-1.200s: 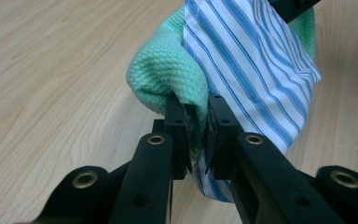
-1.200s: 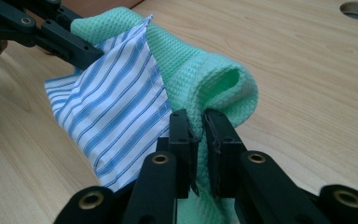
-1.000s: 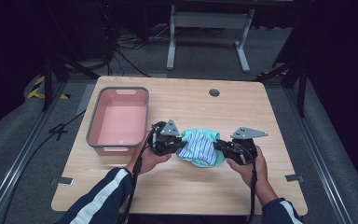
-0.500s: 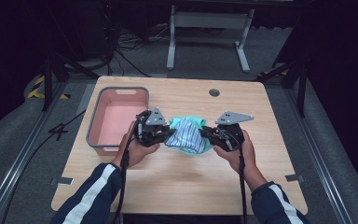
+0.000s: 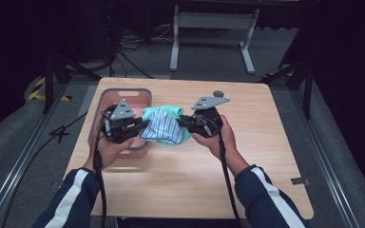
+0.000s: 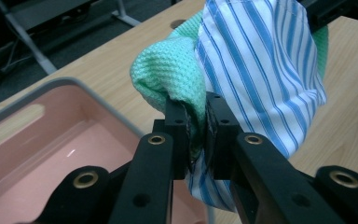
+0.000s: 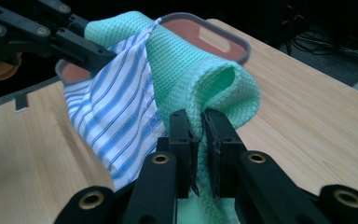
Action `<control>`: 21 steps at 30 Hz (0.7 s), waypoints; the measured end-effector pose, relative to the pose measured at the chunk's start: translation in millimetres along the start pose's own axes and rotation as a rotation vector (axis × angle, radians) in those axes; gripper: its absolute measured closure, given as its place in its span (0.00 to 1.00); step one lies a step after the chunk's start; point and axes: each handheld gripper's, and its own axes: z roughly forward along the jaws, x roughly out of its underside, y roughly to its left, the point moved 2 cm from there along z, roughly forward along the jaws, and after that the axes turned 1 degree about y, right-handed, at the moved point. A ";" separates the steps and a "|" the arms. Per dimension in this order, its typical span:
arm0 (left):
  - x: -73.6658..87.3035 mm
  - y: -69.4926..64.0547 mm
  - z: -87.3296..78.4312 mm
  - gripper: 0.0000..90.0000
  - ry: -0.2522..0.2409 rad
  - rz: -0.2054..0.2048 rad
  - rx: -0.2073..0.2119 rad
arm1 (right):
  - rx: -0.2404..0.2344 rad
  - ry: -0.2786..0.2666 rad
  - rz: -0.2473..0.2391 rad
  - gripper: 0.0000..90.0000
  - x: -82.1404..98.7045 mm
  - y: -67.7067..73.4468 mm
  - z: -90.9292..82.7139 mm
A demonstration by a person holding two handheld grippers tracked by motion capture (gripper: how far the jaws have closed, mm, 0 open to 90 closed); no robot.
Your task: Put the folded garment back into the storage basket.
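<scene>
Striped blue-and-white cloth [image 5: 161, 127] and a mint-green waffle-weave cloth [image 5: 168, 112] hang bundled together between the two grippers, lifted off the wooden table [image 5: 261, 156] and sagging in the middle. In the high view the bundle sits just right of the pink tub [image 5: 135, 97], partly overlapping its right rim. The left gripper [image 5: 142, 124] holds the bundle's left end; in the left gripper view its black jaws are pressed close together with both fabrics pinched in the narrow gap, the green cloth [image 6: 168, 70] bulging up above the tips and the striped cloth [image 6: 265, 65] draping to the right and down past them, with the tub [image 6: 51, 140] open just below. The right gripper [image 5: 183, 121] holds the opposite end; in the right gripper view its jaws are likewise nearly closed on a thick fold of the green cloth [image 7: 205, 79], which humps over the tips, while the striped cloth [image 7: 116, 121] falls away on the left side of the jaws. The left gripper [image 7: 81, 49] shows there at the far end of the bundle, in front of the tub [image 7: 223, 39]
</scene>
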 end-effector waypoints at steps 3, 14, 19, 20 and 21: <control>3.8 9.9 -12.1 0.91 -0.008 -0.028 -0.029 | -0.015 -0.001 -0.019 0.91 -11.7 9.3 10.3; 17.4 39.5 -39.3 0.91 -0.014 -0.063 -0.106 | -0.039 0.004 -0.061 0.91 -43.4 33.5 45.3; 24.9 50.2 -47.8 0.91 0.000 -0.080 -0.126 | -0.053 0.008 -0.068 0.91 -52.1 39.1 60.3; 26.7 53.4 -49.2 0.91 -0.001 -0.078 -0.133 | -0.056 0.008 -0.064 0.91 -53.6 39.7 63.4; 28.3 55.5 -50.3 0.91 0.003 -0.078 -0.137 | -0.062 0.009 -0.060 0.91 -55.2 40.3 67.4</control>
